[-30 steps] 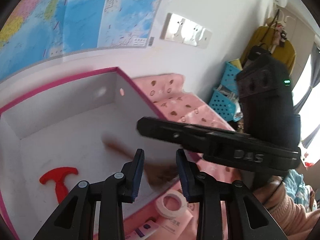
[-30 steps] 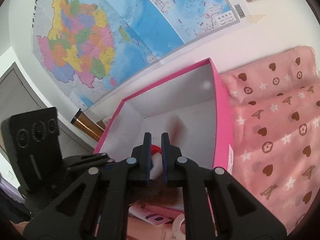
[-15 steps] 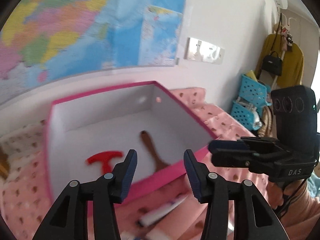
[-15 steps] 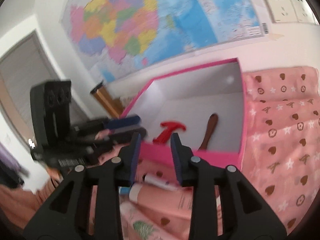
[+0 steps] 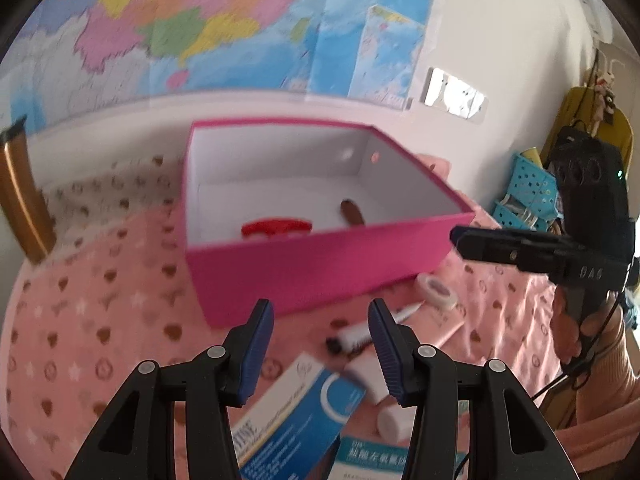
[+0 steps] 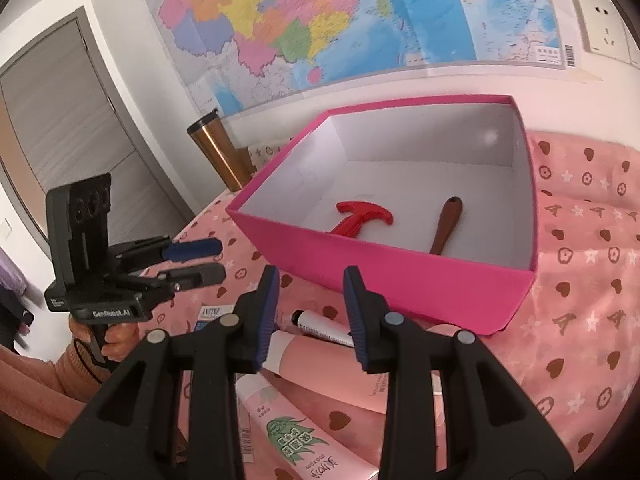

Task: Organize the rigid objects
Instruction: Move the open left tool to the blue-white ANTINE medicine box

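Note:
A pink box (image 5: pixel 312 268) with a white inside stands on the pink cloth; it also shows in the right wrist view (image 6: pixel 400 276). In it lie a red T-shaped piece (image 6: pixel 362 218) and a brown wooden handle (image 6: pixel 446 230). My left gripper (image 5: pixel 320 344) is open and empty, in front of the box. My right gripper (image 6: pixel 310 312) is open and empty, above a marker pen (image 6: pixel 324 326) and a pink tube (image 6: pixel 320 388). A blue and white carton (image 5: pixel 296 412) lies under the left gripper. A tape roll (image 5: pixel 436 292) lies by the box's corner.
A copper tumbler (image 6: pixel 218 152) stands left of the box by the wall. A map hangs on the wall (image 6: pixel 320 20). Blue baskets (image 5: pixel 528 196) stand at the far right. The other gripper shows in each view: the right one (image 5: pixel 560 256) and the left one (image 6: pixel 120 272).
Both grippers have pulled back out of the box and opened. The brown handle, held over the box a second ago, now lies inside it beside the red piece.

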Action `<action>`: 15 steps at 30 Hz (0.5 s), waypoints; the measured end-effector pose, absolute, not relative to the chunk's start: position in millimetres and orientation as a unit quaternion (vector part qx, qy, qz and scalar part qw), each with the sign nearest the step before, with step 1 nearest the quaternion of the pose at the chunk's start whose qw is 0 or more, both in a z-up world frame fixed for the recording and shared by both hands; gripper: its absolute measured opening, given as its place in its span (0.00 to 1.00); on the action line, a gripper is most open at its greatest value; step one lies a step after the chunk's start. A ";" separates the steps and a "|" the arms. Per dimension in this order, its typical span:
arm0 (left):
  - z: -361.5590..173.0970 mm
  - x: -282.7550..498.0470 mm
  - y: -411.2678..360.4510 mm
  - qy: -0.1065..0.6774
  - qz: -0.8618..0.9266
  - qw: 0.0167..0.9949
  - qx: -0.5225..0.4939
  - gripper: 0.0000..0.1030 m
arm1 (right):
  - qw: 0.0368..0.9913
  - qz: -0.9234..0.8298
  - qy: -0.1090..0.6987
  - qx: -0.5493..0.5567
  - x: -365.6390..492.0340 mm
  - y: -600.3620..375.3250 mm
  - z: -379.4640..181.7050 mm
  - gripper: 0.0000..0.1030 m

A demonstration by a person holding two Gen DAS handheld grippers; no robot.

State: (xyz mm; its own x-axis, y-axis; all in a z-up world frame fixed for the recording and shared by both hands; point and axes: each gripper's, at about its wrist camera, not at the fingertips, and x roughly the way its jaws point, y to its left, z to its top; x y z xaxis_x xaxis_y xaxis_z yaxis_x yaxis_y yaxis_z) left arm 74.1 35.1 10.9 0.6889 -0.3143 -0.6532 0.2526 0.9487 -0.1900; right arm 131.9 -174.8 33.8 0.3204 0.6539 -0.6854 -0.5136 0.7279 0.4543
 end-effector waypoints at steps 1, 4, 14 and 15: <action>6.4 73.0 36.9 0.368 -0.150 0.917 -0.044 0.49 | 0.808 0.362 0.459 0.074 132.1 -173.2 33.4 0.34; 0.9 70.6 40.1 0.373 -0.152 0.914 -0.055 0.49 | 0.807 0.363 0.461 0.066 135.5 -167.9 34.1 0.34; 2.6 68.4 40.1 0.366 -0.159 0.916 -0.047 0.49 | 0.801 0.378 0.463 0.037 151.4 -141.5 42.1 0.34; 0.2 67.1 41.7 0.370 -0.155 0.915 -0.045 0.49 | 0.794 0.388 0.467 0.034 147.9 -137.0 39.3 0.34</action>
